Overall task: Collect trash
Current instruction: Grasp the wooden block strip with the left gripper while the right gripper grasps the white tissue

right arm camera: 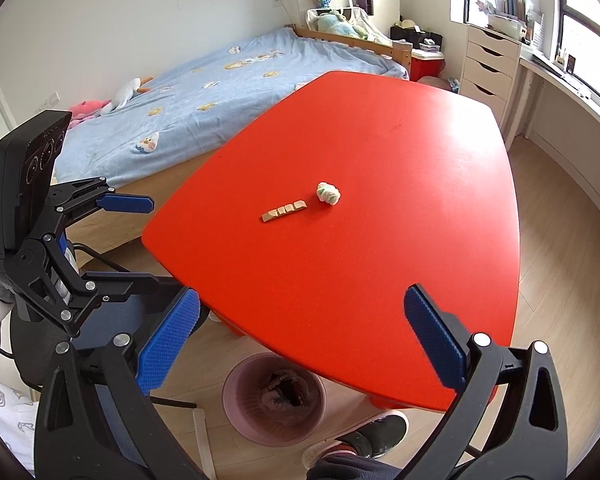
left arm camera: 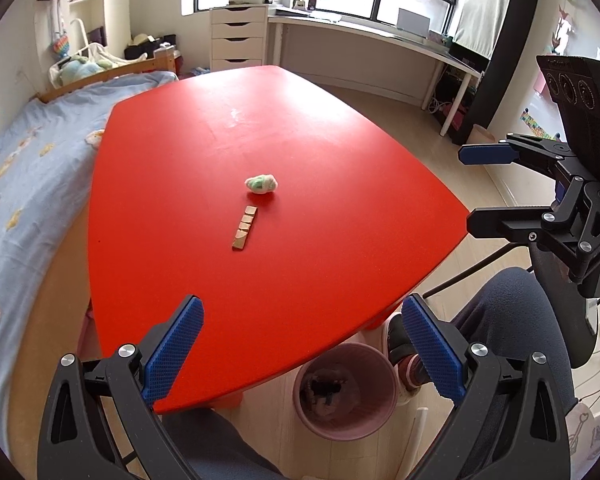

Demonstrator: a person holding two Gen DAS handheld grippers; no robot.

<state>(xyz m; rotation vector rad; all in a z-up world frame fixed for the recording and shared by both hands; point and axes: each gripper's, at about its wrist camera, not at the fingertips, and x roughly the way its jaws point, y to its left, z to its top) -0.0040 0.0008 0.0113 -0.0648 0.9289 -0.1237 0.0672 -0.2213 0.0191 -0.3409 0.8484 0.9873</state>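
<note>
Red table point(left arm camera: 300, 128) fills the middle of both wrist views, its near corner pointing toward the seated person. Two bits of trash lie on the tabletop near its centre: a crumpled white-and-green wad point(left arm camera: 261, 183) and, just beside it on the nearer side, a tan strip of small wrapper segments point(left arm camera: 244, 227) lying flat, apart from the wad by a thin gap of bare red. In the right wrist view the same wad point(right arm camera: 328, 193) sits just right of the strip point(right arm camera: 284, 211). Left gripper point(left arm camera: 302, 350) hangs above the near edge of the table, blue pads spread wide, nothing between them; seen from the right wrist camera it point(right arm camera: 152, 242) is off the table's left corner, jaws likewise parted and empty. Right gripper point(right arm camera: 302, 340) is held over the near right part of the tabletop, pads wide apart, holding nothing; from the left wrist camera it point(left arm camera: 466, 190) is at the table's right edge, fingers separated, empty. Both grippers are well apart from the trash. A pink wastebasket point(left arm camera: 342, 428) stands on the light wood floor just below the table's near corner, partly under its edge, with dark crumpled contents inside; contents too indistinct to name. A dark shoe point(right arm camera: 374, 434) rests on the floor just beside the basket. Grey-trousered knee point(left arm camera: 512, 320) to the right in the left view. Bed with pale blue cover point(right arm camera: 220, 96) runs along the far side of the table.
</note>
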